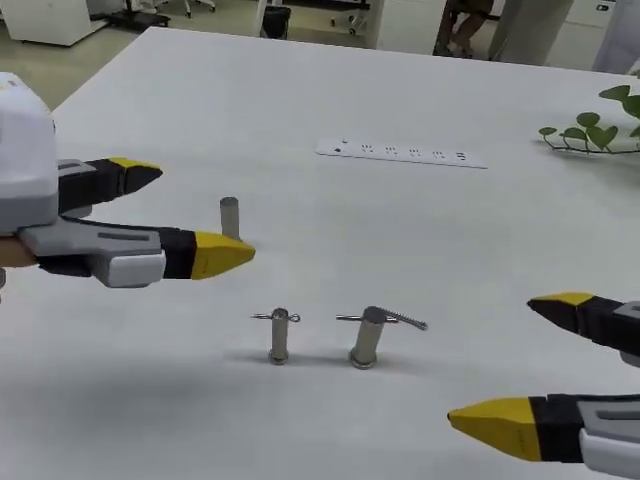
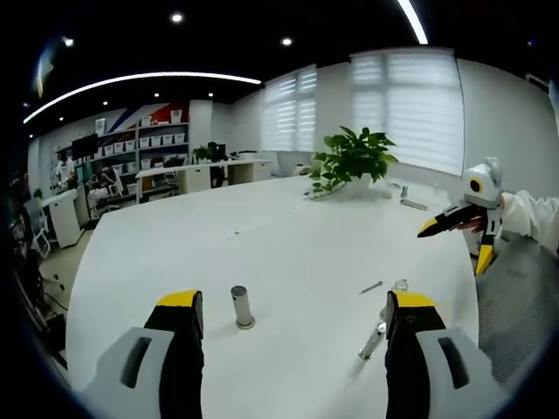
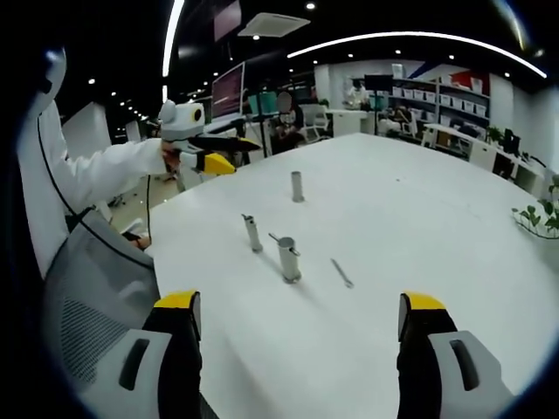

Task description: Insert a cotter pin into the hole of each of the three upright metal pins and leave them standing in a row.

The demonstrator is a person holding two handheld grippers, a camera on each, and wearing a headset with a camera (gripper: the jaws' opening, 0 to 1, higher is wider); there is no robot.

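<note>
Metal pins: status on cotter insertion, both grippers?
Left gripper and right gripper open, empty. Rear upright grey metal pin bare; front two silver pins hold wire cotter pins. Third cotter pin loose on white table. Nothing blocking.

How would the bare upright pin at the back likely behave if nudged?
The bare pin is a tall, narrow cylinder on a small foot, so a sideways nudge near its top would probably tip it. Once down, its round body would likely roll on the smooth table. It looks like solid metal: probably stiff, heavy for its size.
</note>
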